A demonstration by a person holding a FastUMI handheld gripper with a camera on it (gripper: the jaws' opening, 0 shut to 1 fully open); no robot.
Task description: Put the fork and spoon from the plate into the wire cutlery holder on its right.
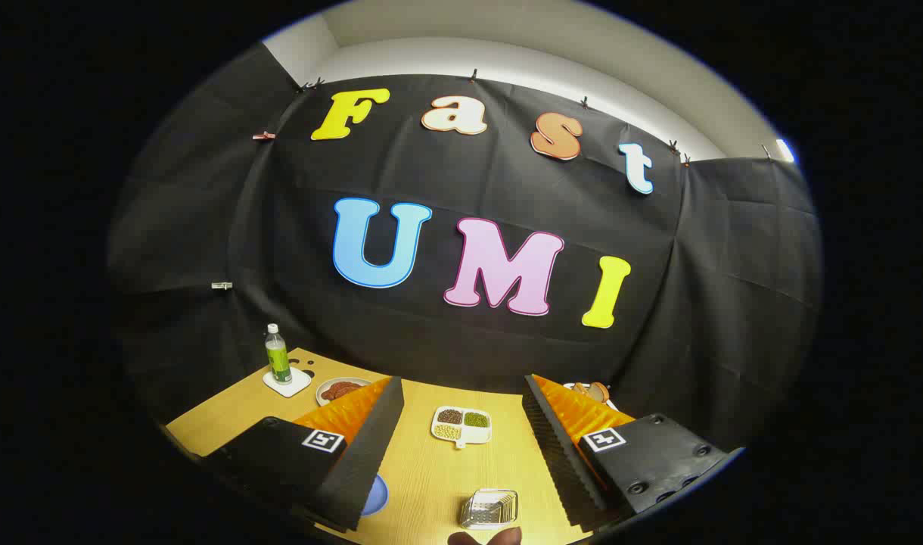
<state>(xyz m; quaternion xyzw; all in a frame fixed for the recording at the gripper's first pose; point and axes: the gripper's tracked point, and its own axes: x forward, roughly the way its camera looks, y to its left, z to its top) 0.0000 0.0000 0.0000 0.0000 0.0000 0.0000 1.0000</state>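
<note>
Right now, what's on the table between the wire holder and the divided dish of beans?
Bare wooden table separates wire holder and divided dish, framed by the open gripper jaws.

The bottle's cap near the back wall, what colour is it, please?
White, on a green-labelled bottle; gripper view. The gripper is open.

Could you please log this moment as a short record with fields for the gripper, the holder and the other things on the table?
gripper: fingers open, spread apart, holding nothing
wire cutlery holder: on the wooden table, between the fingers
blue plate: its edge shows beside one finger
white divided dish of beans: beyond the fingers
green-labelled clear bottle: upright on a white coaster
fork and spoon: hidden
</note>
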